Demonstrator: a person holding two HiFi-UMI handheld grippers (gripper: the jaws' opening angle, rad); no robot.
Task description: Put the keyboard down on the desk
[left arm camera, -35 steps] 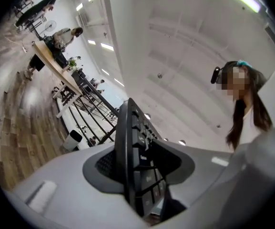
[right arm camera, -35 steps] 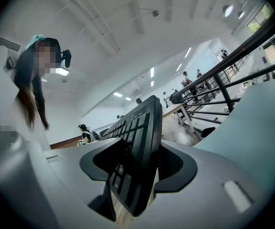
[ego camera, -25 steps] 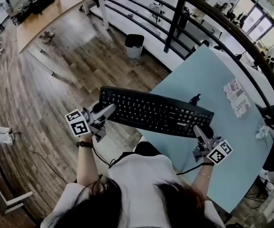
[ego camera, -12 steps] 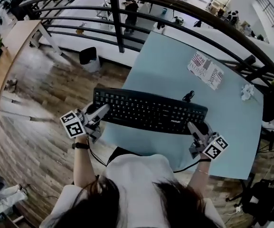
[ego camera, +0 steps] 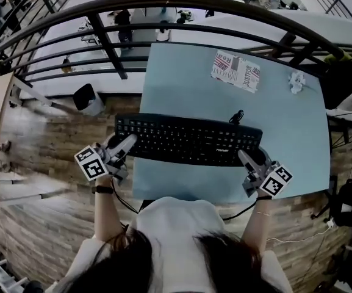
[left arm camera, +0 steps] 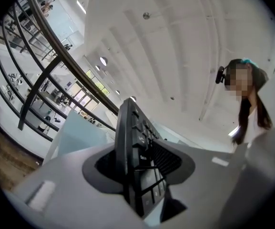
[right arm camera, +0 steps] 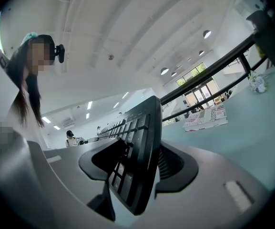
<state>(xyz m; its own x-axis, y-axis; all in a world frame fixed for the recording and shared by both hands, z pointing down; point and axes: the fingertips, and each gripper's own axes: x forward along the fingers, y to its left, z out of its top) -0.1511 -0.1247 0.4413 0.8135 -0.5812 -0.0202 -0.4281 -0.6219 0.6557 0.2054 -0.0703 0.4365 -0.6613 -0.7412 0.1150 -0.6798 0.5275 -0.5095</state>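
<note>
One pale blue desk [ego camera: 298, 139] fills the middle of the head view. A black keyboard [ego camera: 188, 140] lies level across its near half, its left end jutting past the desk's left edge; whether it touches the top is unclear. The left gripper [ego camera: 122, 146] is clamped on that left end. The right gripper [ego camera: 249, 159] grips the right end, its jaws having just eased slightly wider. Beyond lie a printed booklet [ego camera: 235, 71] and a small black object [ego camera: 237, 116].

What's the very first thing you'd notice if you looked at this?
A long black keyboard, gripped at its ends by the left tool and right tool, over the near edge of a pale blue desk. Farther back on the desk lies a printed paper, with a dark curved railing behind.
</note>
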